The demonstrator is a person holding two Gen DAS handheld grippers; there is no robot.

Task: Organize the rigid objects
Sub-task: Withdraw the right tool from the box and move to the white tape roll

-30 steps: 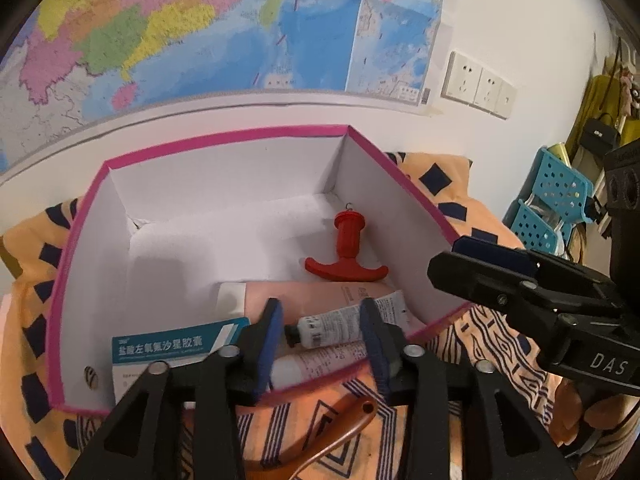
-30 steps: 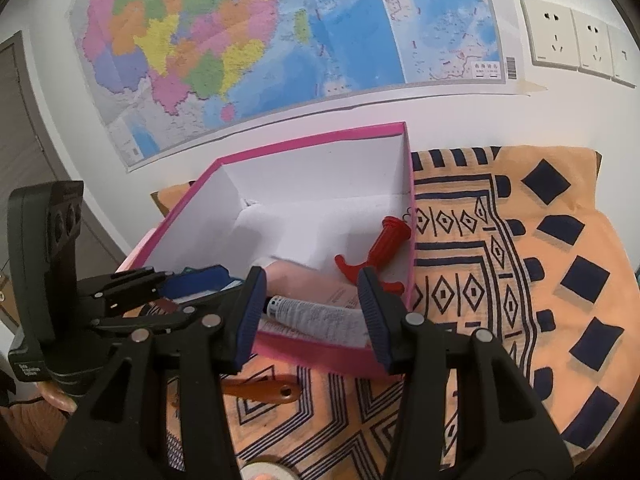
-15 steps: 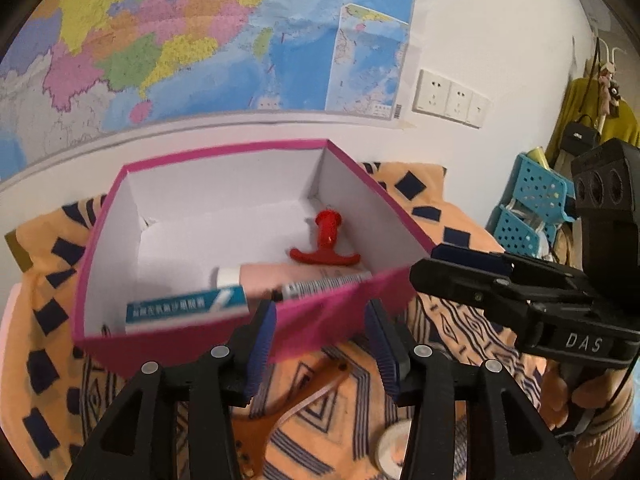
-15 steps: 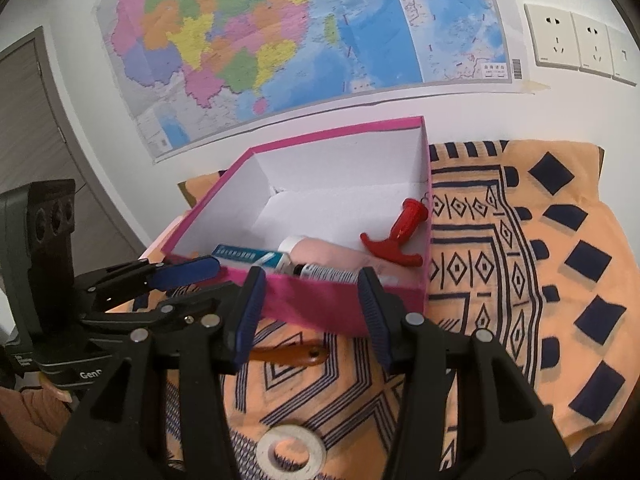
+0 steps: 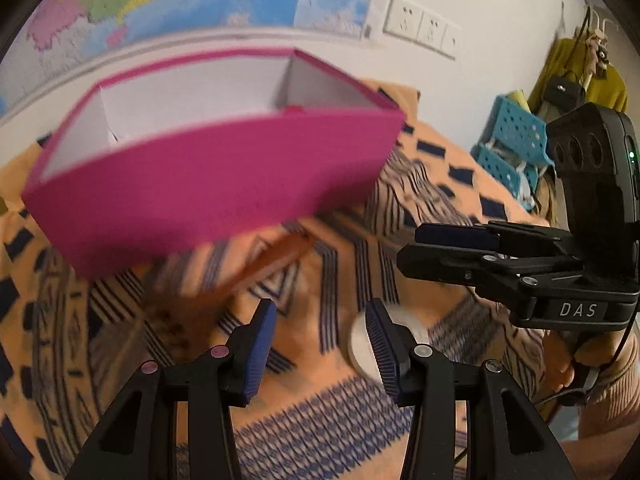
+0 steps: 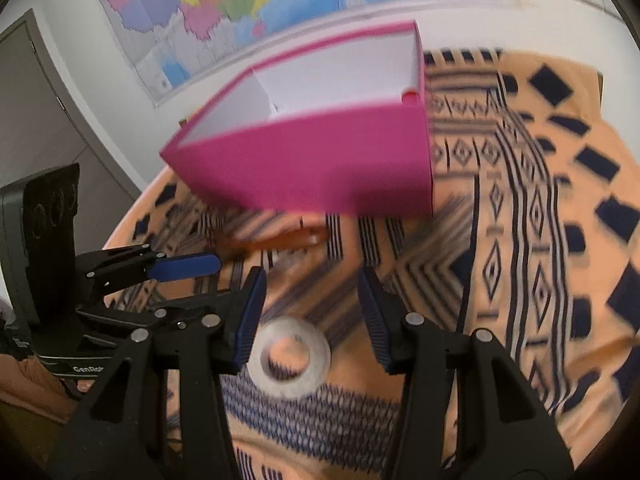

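Both hand-held grippers point down at the patterned cloth in front of the pink box, which stands open-topped near the wall so that things can be dropped in from above; only a sliver of something red shows over its near wall, and the rest of its contents are hidden from this low angle. Two loose items lie on the cloth outside the box, presumably awaiting sorting: a brown tool just in front of the box, badly blurred, and a white tape roll nearer the cameras. The left gripper has its jaws partly open with nothing between them; the roll sits just behind its right finger, and the brown tool lies ahead to its left. The right gripper is likewise partly open and empty, its fingers straddling the space just above the roll, which looks like its likely target. The two grippers hang side by side, close enough to crowd each other.
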